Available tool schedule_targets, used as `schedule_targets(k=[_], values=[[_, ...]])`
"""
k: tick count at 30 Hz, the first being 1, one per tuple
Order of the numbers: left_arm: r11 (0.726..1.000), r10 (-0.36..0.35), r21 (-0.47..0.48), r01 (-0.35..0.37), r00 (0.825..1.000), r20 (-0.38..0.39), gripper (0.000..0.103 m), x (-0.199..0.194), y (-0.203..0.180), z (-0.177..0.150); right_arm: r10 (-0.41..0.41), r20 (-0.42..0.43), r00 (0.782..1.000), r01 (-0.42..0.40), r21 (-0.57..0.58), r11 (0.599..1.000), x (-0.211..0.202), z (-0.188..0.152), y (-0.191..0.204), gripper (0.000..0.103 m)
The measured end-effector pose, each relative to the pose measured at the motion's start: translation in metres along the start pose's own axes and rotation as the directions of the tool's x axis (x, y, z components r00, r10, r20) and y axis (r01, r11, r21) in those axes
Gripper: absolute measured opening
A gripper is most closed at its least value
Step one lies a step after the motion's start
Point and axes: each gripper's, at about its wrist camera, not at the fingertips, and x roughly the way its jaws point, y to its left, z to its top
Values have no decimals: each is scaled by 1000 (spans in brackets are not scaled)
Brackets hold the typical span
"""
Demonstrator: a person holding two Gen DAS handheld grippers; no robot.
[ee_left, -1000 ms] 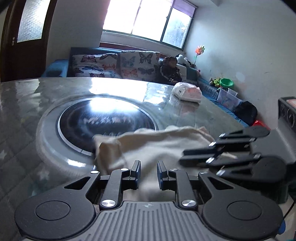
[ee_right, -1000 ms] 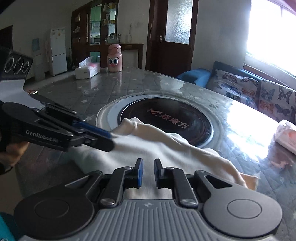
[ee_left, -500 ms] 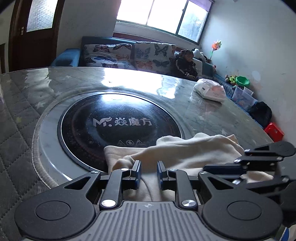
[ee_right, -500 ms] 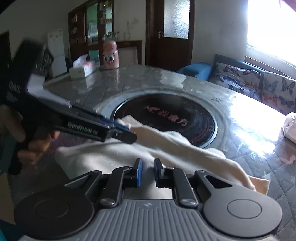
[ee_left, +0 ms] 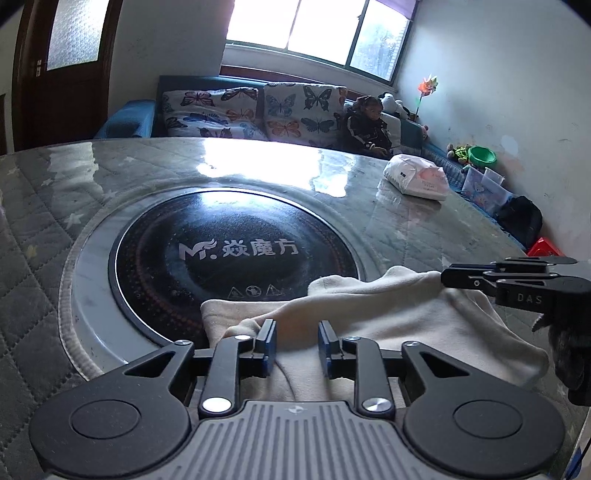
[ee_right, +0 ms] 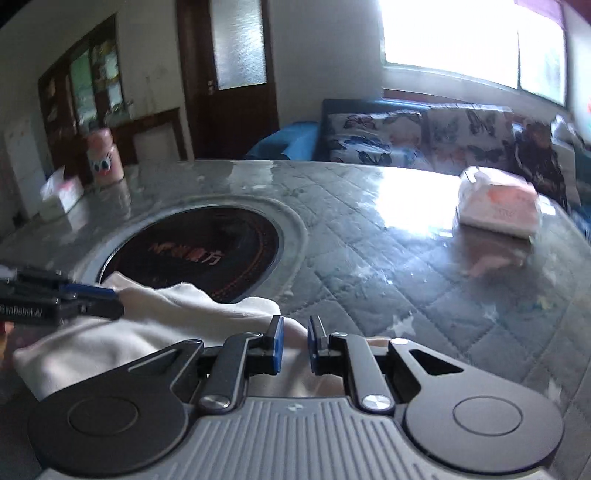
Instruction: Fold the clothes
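**Cream garment bunched at the table's near edge, a gripper at each end**

A cream garment (ee_left: 388, 317) lies in loose folds on the quilted table cover (ee_left: 44, 229), at the near edge. Its far side laps onto the rim of the round black cooktop (ee_left: 236, 254) set into the table. In the left wrist view the cloth runs from just beyond the left fingertip across to the right, and it passes under and between both fingers toward the camera.

The left gripper (ee_left: 297, 345) sits low over the cloth with its blue-padded fingers (ee_left: 266, 343) parted. Fabric fills the gap between them, but the pads do not press on it, so the jaws stand released. In the right wrist view it shows again at the left edge (ee_right: 110, 302), its tips lying on the garment's far fold.

The right gripper (ee_right: 295, 343) also has its fingers (ee_right: 276, 343) apart, by a narrower gap, with cream cloth beneath and just left of them. Whether the pads pinch any fabric cannot be told; they look released. In the left wrist view it enters from the right (ee_left: 448, 275), with its tip at the garment's upper right corner.

Beyond the right fingertips, well apart from the cloth, a white and pink packet (ee_right: 498, 203) rests on the table. Far to the left of the fingers stand a pink bottle (ee_right: 105, 162) with cartoon eyes and a tissue pack (ee_right: 61, 188). Behind the table a sofa (ee_left: 258, 110) carries butterfly cushions, and a child (ee_left: 367, 125) sits at its right end under the bright window (ee_left: 314, 33).
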Motion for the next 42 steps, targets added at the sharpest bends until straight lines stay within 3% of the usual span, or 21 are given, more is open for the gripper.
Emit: schedule_targets(k=[4,6,11,15,17,20,24,27,35,42], values=[[1000,13,-1,-13,1000,0,33,-4,-4,0,-30,-11,999,29,-64,998,3,-3,2,12],[1000,18,-1,-18,1000,12,45,-10,-6,-1,-38,-1,999,38,-73,997,-2,-1,6,13],[1000,19,6,-19,999,27,54,-24,-14,-5,-21,21,1000,23,-103,994,-20,-6,23,21],[1000,19,21,-20,999,32,66,-32,-26,-16,-2,31,1000,5,-104,995,-36,-16,36,38],[999,21,35,-23,999,40,70,-36,-33,-23,11,41,999,-7,-107,994,-45,-24,44,39],[997,27,68,-30,998,49,73,-40,-45,-35,17,58,998,-9,-127,992,-55,-36,56,52],[989,72,126,-82,994,81,84,-42,-57,-50,-11,71,997,23,-172,985,-59,-54,69,60],[985,95,137,-105,993,76,89,-38,-58,-58,-30,88,996,46,-178,983,-60,-64,69,68],[992,95,73,-99,993,67,96,-36,-49,-62,-48,87,995,60,-147,987,-69,-74,54,78],[993,88,77,-92,994,66,100,-36,-50,-65,-73,105,992,82,-83,993,-80,-75,36,81]])
